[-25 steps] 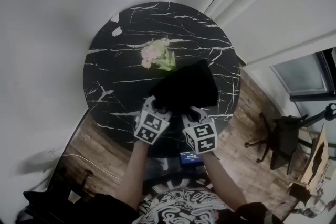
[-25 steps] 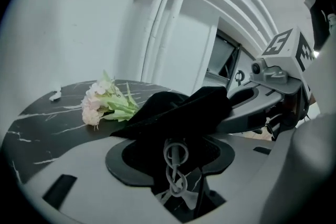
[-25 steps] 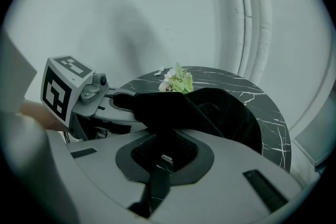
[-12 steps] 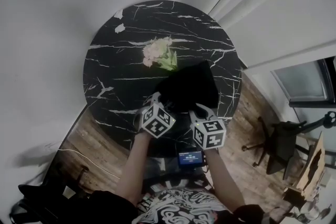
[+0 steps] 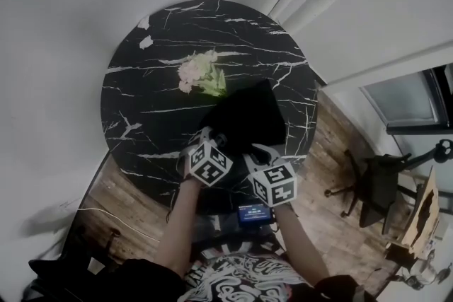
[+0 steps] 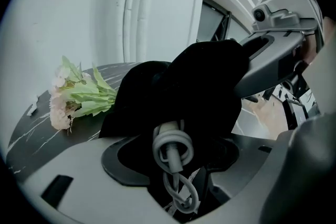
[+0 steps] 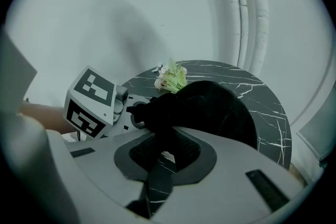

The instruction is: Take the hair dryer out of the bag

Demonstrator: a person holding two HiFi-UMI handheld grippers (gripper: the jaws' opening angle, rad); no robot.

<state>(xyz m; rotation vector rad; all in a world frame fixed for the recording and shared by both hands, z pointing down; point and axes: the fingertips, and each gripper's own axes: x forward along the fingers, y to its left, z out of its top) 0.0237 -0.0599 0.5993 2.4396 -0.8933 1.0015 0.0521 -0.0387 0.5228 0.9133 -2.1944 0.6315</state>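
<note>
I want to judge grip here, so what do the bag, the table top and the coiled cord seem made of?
The bag: soft matte black fabric, probably; it slumps and folds. The table top: black marble or a marble-look surface, white veins, slight sheen. The cord: smooth pale grey rubber or plastic jacket, bending in tight loops.

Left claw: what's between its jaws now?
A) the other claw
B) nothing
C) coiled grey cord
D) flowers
C: the left gripper view shows a coiled grey cord poking out of the bag between the jaws of the left claw; they stand apart and have just been closing a little.
</note>
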